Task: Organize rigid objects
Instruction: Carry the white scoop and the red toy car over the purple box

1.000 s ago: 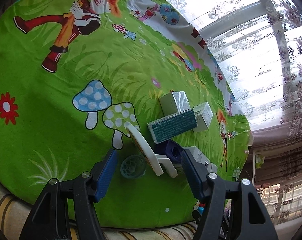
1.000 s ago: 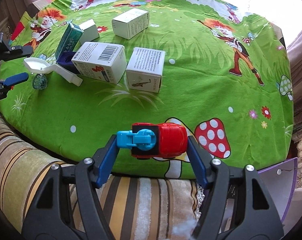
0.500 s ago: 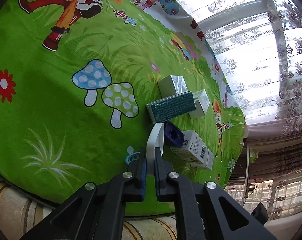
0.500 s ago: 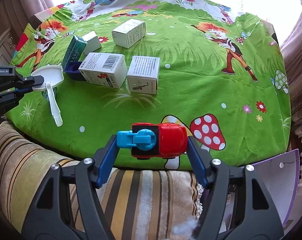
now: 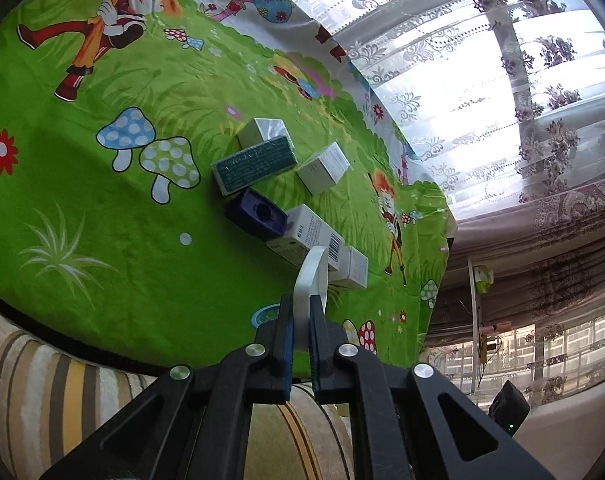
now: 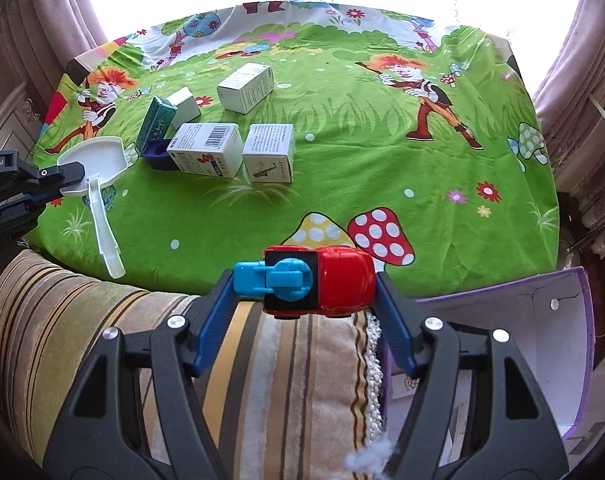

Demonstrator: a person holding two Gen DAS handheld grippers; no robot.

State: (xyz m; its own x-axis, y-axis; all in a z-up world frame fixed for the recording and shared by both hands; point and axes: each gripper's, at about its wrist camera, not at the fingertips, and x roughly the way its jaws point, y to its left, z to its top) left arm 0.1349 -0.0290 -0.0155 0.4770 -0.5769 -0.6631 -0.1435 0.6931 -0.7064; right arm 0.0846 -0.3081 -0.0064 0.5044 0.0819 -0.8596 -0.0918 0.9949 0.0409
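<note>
My left gripper [image 5: 300, 312] is shut on a white plastic scoop [image 5: 312, 280], seen edge-on; in the right wrist view the scoop [image 6: 96, 160] hangs from that gripper [image 6: 58, 184] above the table's left front edge, handle down. My right gripper [image 6: 306, 280] is shut on a red toy car [image 6: 326, 280] with a blue part, held over the striped cushion just off the table's front edge. Several cartons lie on the cloth: a teal box [image 5: 254, 164], a barcode box [image 6: 206, 154], a white box [image 6: 268, 152] and a dark blue cap [image 5: 256, 216].
A green cartoon tablecloth [image 6: 362, 152] covers the table. A striped cushion [image 6: 262, 360] lies at the front. An open purple-edged white box [image 6: 542, 332] stands at the lower right. A small teal round object [image 5: 262, 314] lies by the left gripper. Curtains hang behind.
My left gripper closed on the white scoop and lifted it off the cloth toward the table's edge. My right gripper, holding the toy car, drew back off the table over the cushion.
</note>
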